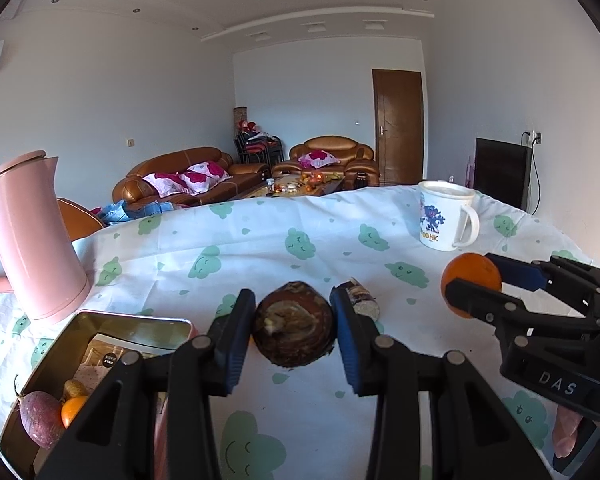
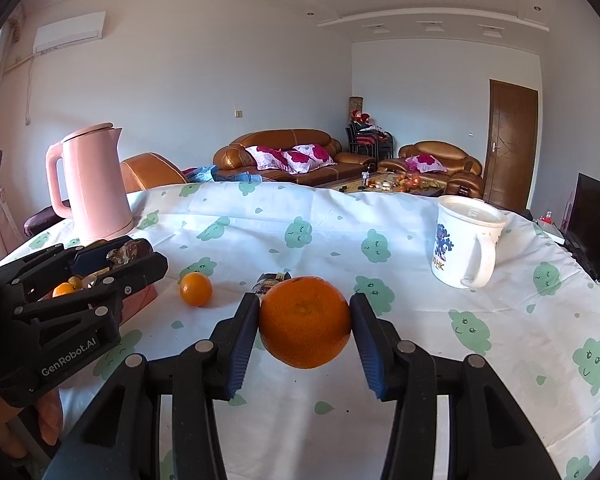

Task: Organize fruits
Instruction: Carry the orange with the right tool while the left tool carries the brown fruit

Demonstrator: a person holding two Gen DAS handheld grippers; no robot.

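Nearest, each gripper pinches a fruit above the table. The left gripper [image 1: 294,330] has its blue ribbed pads pressed on a dark brown fruit [image 1: 295,326] — round, rough-skinned, with a pale scarred patch; its kind cannot be told. The right gripper [image 2: 304,328] clamps a large orange [image 2: 305,326], glossy and finely dimpled, squarely between its pads.

Low at the near left sits an open metal tin [image 1: 132,322], rectangular with rounded corners and a dull gold lining. Inside lie a purple-skinned fruit [image 1: 40,420], smooth and egg-shaped, and a small orange one [image 1: 73,410], so sorting seems partly done. Judging by this, the two held fruits have yet to go in.

Further out on the cloth, a small orange [image 2: 196,289] rests loose right of the tin, and a dark object with a pale cut end [image 1: 362,298] lies beyond the left gripper's right finger; both probably remain to be gathered.

The tablecloth [image 1: 260,236] is thin, creased white fabric printed with green cloud faces. Farther back stand a matte pink kettle [image 1: 32,236] at left and a white printed mug [image 1: 446,216] at right.
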